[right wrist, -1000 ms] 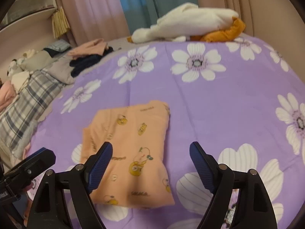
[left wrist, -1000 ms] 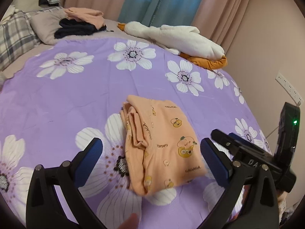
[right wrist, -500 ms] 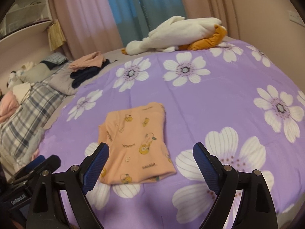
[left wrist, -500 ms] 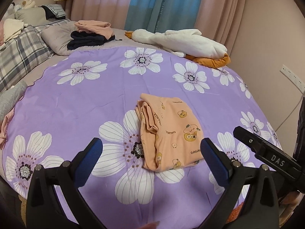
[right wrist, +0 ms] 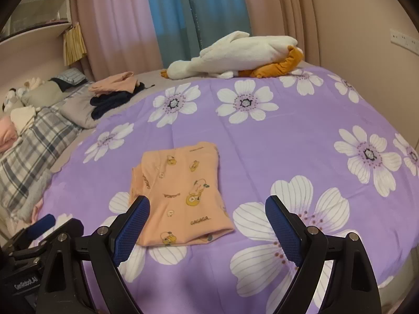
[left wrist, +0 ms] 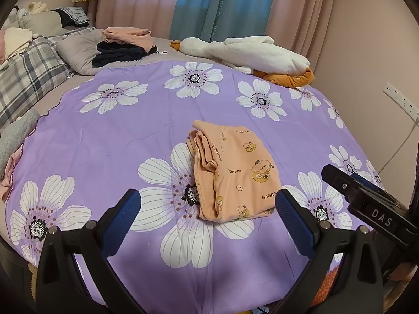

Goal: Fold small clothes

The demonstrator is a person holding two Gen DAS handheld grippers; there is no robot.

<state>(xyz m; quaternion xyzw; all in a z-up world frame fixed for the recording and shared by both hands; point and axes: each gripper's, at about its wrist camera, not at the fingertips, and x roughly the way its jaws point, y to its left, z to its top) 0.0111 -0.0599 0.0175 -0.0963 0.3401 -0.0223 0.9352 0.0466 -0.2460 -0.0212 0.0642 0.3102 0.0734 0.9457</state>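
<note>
Jaws wide on my left gripper (left wrist: 207, 214) and right gripper (right wrist: 207, 225), nothing between either pair. Both hang clear above the near edge of the purple flowered bedspread (left wrist: 104, 141). Just beyond them the folded orange garment (left wrist: 233, 175) lies flat on that bedspread, untouched, with nothing blocking it. Further back from the garment I see a dark and pink clothes pile (left wrist: 123, 47) and a white plush goose (left wrist: 246, 52), then curtains (left wrist: 222, 5).
</note>
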